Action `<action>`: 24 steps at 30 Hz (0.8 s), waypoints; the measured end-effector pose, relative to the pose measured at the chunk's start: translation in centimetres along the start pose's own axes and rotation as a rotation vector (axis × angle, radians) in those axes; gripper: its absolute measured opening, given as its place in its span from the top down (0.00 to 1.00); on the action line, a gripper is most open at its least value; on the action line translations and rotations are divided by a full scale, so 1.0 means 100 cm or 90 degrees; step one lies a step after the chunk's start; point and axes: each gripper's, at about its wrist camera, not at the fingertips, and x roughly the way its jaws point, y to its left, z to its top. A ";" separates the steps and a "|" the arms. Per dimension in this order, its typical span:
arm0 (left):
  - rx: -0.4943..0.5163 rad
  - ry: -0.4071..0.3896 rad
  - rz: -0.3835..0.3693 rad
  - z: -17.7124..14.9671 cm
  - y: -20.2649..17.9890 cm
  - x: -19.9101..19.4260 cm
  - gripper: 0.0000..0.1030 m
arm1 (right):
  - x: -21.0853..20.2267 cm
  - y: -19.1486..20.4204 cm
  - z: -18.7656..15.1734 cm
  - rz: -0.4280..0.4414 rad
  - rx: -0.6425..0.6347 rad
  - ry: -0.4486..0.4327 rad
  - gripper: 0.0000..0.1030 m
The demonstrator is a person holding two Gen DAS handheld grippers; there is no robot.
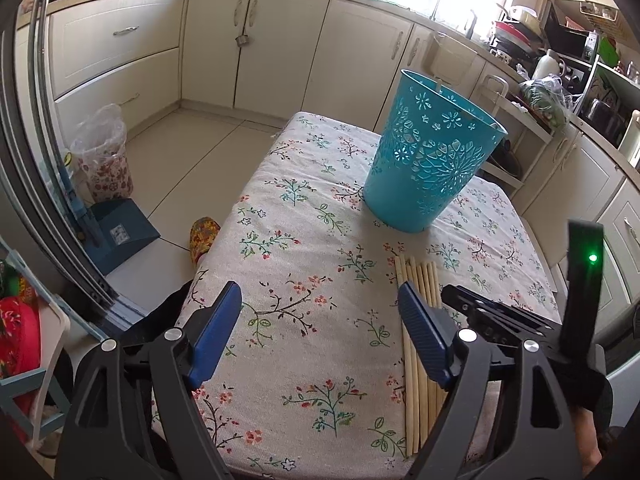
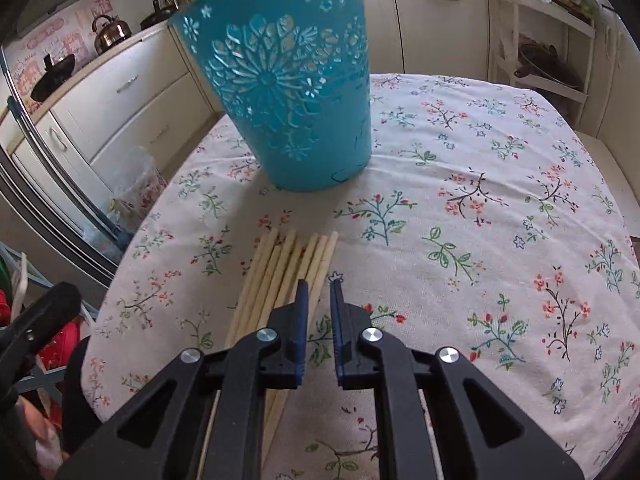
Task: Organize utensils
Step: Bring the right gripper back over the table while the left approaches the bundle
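Note:
A bundle of several pale wooden chopsticks lies side by side on the floral tablecloth, near the front edge. Beyond them stands an upright turquoise cut-out plastic basket. My left gripper is wide open above bare cloth, its right pad over the left edge of the bundle, nothing between its pads. My right gripper points down at the right edge of the bundle, jaws closed to a narrow slit with only cloth showing between them. Its black body shows in the left wrist view.
The small table stands in a kitchen with cream cabinets behind. A bag-lined bin and a blue dustpan sit on the floor to the left. An open shelf rack is at the far right.

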 end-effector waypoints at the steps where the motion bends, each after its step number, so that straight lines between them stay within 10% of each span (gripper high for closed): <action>1: 0.000 0.000 0.000 0.000 0.000 0.000 0.25 | 0.003 0.000 0.000 -0.002 -0.001 0.006 0.90; 24: 0.127 0.125 0.063 0.004 -0.061 0.083 0.25 | -0.021 -0.050 -0.020 -0.005 -0.039 -0.010 0.92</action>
